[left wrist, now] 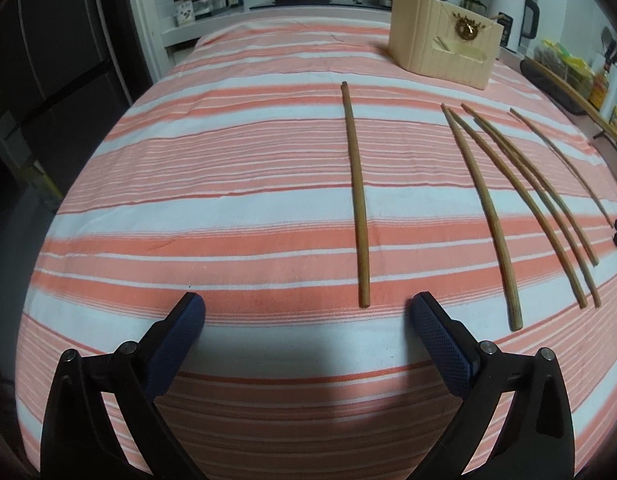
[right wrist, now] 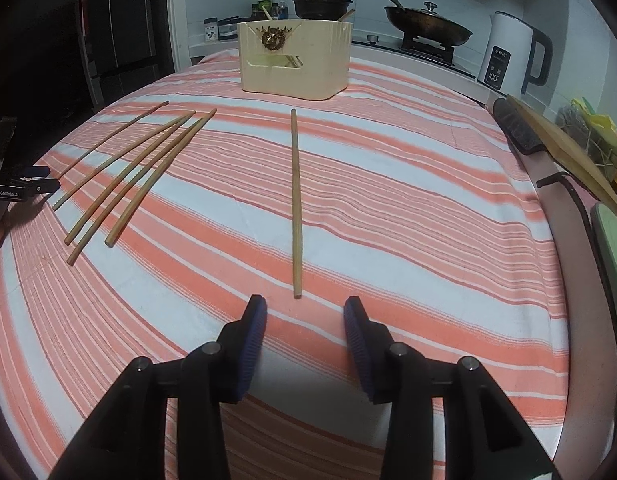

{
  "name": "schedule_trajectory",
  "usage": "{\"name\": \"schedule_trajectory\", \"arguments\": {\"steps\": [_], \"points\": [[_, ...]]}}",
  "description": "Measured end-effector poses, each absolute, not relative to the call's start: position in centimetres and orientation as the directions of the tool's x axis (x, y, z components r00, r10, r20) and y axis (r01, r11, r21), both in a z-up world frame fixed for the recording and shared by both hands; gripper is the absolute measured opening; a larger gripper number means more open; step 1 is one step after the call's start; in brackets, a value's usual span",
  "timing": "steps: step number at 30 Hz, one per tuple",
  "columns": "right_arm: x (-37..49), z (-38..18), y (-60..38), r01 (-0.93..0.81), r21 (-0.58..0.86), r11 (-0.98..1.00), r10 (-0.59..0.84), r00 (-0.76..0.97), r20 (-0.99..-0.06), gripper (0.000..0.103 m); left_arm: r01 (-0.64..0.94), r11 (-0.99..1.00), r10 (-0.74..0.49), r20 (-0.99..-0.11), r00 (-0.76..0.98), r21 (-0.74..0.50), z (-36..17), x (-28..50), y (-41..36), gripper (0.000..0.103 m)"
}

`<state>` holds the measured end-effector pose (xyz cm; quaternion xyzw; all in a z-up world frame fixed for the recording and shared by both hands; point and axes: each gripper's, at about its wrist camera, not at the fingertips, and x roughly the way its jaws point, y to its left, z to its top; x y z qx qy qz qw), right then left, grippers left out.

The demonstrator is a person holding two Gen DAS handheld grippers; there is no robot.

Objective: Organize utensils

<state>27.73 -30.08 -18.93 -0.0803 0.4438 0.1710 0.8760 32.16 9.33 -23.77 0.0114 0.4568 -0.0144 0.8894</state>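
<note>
The left tool (left wrist: 308,308) stands spread wide above the striped cloth (left wrist: 228,184) on the counter, with nothing between its pads. Just ahead of its right pad lies a single chopstick (left wrist: 355,192). To the right, four more chopsticks (left wrist: 524,200) lie fanned close together. The right tool (right wrist: 305,311) is partly open and empty, with a lone chopstick (right wrist: 295,204) ending just ahead of it. Behind them stands the cream utensil holder (right wrist: 296,60).
</note>
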Motion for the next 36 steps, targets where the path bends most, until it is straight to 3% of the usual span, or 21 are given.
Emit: {"name": "schedule_trajectory", "arguments": {"steps": [23,25,27,28,30,31,36], "points": [[28.2,-18.9,-29.5,-0.37,-0.012,0.929,0.211,0.555,-0.804,0.042,0.006,1.0,-0.007,-0.819,0.573,-0.004,-23.8,32.1,9.1,0.102],[28.2,-18.9,-29.3,-0.371,-0.013,0.928,0.211,0.556,-0.804,0.041,0.034,0.999,-0.027,-0.805,0.593,-0.008,-23.5,31.6,8.7,0.089],[28.3,-18.9,-29.3,-0.374,-0.001,0.927,0.222,0.551,-0.804,0.036,0.087,0.996,-0.056,-0.783,0.62,-0.002,-23.1,31.0,7.6,0.055],[28.4,-18.9,-29.1,-0.375,0.003,0.927,0.226,0.551,-0.803,0.028,0.112,0.994,-0.067,-0.776,0.627,0.005,-23.0,30.8,7.0,0.045],[28.6,-18.9,-28.6,-0.378,-0.001,0.926,0.224,0.552,-0.803,0.014,0.146,0.989,-0.085,-0.77,0.632,0.01,-22.9,30.7,6.1,0.006],[28.8,-18.9,-28.4,-0.377,-0.004,0.926,0.222,0.552,-0.804,0.005,0.149,0.989,-0.081,-0.769,0.634,0.019,-22.8,30.7,5.9,0.004],[28.8,-17.8,-27.7,-0.361,0.01,0.932,0.235,0.585,-0.776,0.005,0.134,0.991,-0.079,-0.747,0.66,0.013,-21.8,30.6,6.0,0.002]]}}
